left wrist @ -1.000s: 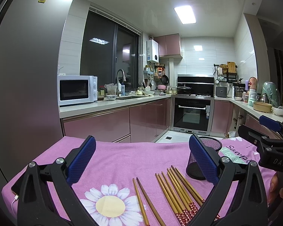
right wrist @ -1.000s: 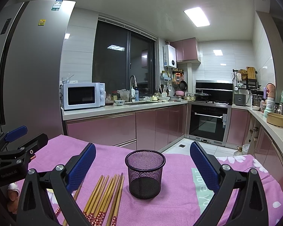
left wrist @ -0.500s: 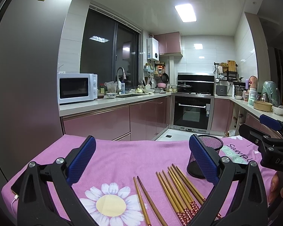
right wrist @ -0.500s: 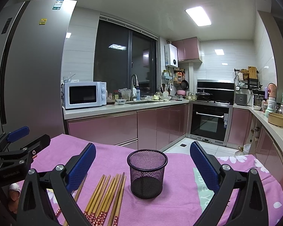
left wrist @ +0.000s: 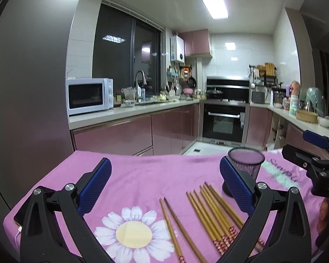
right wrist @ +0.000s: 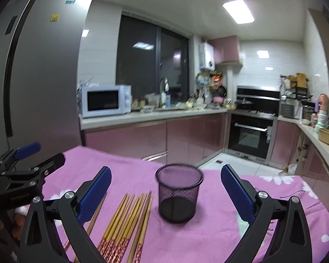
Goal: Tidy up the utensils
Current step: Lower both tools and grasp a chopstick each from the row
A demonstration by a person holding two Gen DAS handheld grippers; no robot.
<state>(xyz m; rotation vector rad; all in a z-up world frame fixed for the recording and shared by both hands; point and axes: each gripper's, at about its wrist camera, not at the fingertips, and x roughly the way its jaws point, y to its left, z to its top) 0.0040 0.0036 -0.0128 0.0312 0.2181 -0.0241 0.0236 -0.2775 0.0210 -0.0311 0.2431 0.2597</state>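
Observation:
Several wooden chopsticks with red patterned ends [left wrist: 215, 214] lie in a bunch on the pink floral tablecloth [left wrist: 142, 179]; two more chopsticks [left wrist: 173, 225] lie apart to their left. A black mesh cup [left wrist: 246, 164] stands upright and empty behind them. In the right wrist view the chopsticks [right wrist: 127, 221] lie left of the cup [right wrist: 178, 192]. My left gripper [left wrist: 165, 188] is open and empty above the cloth. My right gripper [right wrist: 165, 195] is open and empty, with the cup between its fingers' lines.
The table's far edge drops to the kitchen floor. A grey fridge [right wrist: 39, 76] stands at the left. Pink cabinets with a microwave [left wrist: 88, 95] and an oven [left wrist: 224, 122] line the back. A phone with a cable [left wrist: 18, 219] lies at the table's left corner.
Both grippers have shifted a little; the cup and chopsticks sit slightly higher in both views. Nothing on the table has moved and both grippers stay open.

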